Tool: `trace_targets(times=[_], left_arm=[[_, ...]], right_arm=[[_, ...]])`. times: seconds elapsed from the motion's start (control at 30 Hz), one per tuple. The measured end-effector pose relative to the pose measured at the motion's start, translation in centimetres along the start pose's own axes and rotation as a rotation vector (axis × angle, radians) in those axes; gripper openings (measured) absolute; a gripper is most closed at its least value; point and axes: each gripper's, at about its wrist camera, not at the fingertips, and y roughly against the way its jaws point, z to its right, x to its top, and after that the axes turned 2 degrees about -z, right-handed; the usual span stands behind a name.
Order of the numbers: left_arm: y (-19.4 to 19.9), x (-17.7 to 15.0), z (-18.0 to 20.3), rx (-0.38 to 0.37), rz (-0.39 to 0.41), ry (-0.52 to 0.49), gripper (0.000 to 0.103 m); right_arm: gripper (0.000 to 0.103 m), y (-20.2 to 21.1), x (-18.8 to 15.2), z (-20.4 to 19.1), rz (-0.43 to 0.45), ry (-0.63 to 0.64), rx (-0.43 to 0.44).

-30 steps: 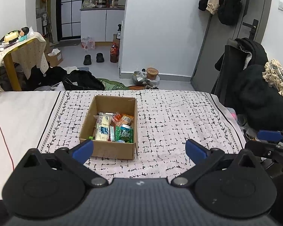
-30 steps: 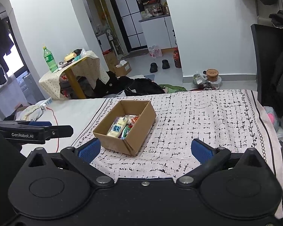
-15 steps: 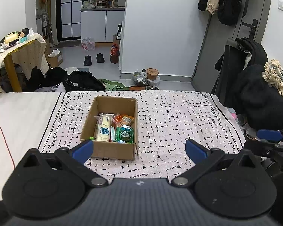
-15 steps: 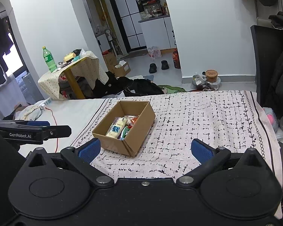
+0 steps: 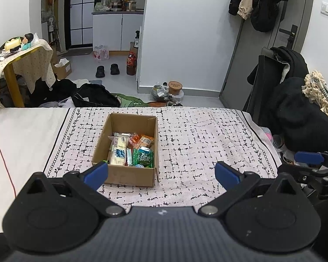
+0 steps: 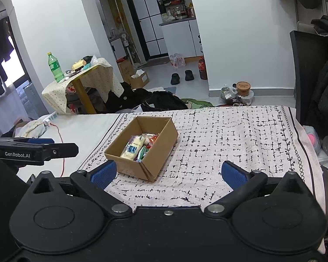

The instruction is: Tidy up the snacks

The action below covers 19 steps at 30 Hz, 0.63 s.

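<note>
An open cardboard box [image 5: 129, 150] sits on the patterned cloth [image 5: 207, 144] spread over a bed, and the snacks [image 5: 131, 150] lie inside it, bunched toward its near end; no packet shows on the cloth outside the box. Both pairs of tongs are spread wide and hold nothing: the left tongs [image 5: 161, 173] hover short of the box's near wall, the right tongs [image 6: 167, 172] hover beside and short of its near corner. Visible among the packets are a pale, elongated pack with a blue label [image 5: 119, 149], a green foil pouch [image 5: 144, 157] and an orange wrapper [image 5: 145, 140]; others lie partly buried and cannot be told apart. These are judged light, soft-sided film packets: slippery on the flat faces, easily crumpled, with contents that may crush under a hard pinch. A hold across a crimped end seam or the narrow width of a pack is likely to be surer than one across a broad glossy face. The box itself looks light and moderately stiff, though its thin walls would flex if squeezed, and on the soft bed it may slide or tip when pushed; a wall edge is its natural grip. With all snacks in the box and the tongs idle, the scene fits either snacks already gathered in or a box about to be unpacked and sorted.
</note>
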Motion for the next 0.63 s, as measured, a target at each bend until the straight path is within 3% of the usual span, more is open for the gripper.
trace_targets(times=[0.63], left_arm=[[0.20,0.04,0.11,-0.002,0.002,0.005,0.103]], right_arm=[[0.103,-0.06,0.03,0.15,-0.001,-0.010,-0.001]])
